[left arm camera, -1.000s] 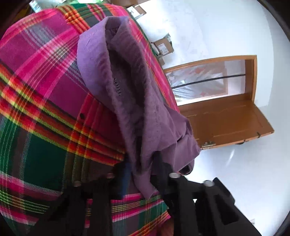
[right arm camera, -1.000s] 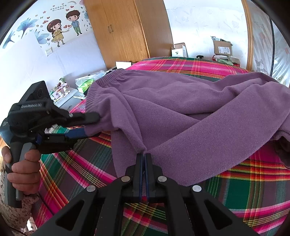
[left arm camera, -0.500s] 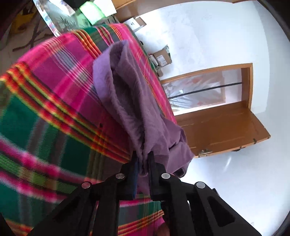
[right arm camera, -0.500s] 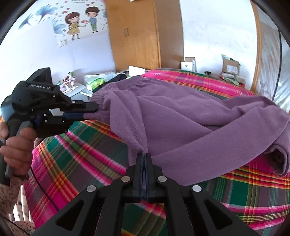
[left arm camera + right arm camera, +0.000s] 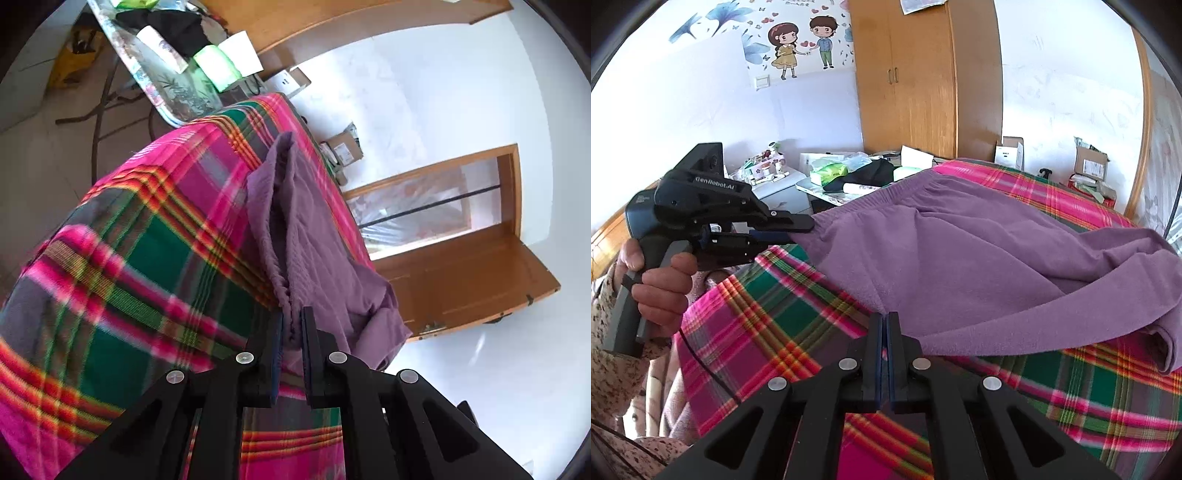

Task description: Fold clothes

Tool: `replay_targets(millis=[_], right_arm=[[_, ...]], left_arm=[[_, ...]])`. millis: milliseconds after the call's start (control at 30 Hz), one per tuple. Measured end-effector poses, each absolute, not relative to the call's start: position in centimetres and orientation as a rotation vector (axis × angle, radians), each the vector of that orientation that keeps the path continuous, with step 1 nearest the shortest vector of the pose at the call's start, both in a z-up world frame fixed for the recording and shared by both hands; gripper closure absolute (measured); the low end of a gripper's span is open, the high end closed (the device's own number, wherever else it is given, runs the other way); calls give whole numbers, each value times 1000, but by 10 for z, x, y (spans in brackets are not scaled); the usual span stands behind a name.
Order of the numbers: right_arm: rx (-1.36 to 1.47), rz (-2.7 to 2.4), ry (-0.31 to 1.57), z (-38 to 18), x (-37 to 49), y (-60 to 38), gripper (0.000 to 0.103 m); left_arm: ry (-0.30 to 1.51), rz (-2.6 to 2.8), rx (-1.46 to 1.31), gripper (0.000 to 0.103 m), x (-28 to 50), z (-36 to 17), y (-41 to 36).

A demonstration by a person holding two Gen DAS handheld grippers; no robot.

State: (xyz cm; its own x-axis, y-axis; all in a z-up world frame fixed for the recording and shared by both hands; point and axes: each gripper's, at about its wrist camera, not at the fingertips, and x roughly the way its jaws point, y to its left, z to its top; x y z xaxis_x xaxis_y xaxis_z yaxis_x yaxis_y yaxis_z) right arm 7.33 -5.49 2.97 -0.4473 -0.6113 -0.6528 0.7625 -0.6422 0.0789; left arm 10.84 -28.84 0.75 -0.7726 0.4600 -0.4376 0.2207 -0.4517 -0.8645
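Pretty clearly a bedroom in somebody's home. There's a bed covered with a bright plaid blanket (image 5: 768,332) in pink, green and orange, a tall wooden wardrobe (image 5: 923,74) against the wall, and a cartoon wall sticker (image 5: 801,44) of a boy and girl with hearts and blue flowers around them. A cluttered side table (image 5: 783,177) next to the bed holds little bottles, a green tissue pack (image 5: 829,171) and other household odds and ends. Cardboard boxes (image 5: 1089,162) sit by the far wall, and the left wrist view shows a wooden door (image 5: 461,280) swung open. Lived-in and a bit messy.
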Motion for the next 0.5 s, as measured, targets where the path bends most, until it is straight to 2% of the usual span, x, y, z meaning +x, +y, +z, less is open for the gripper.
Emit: replay_targets(millis=[233, 500], right_arm=[[832, -2084, 357, 21, 103, -69, 101], [874, -2066, 334, 13, 108, -72, 101]], left_arm=[[-1552, 2386, -979, 93, 126, 3, -297], [-1573, 2399, -1000, 93, 141, -8, -306]])
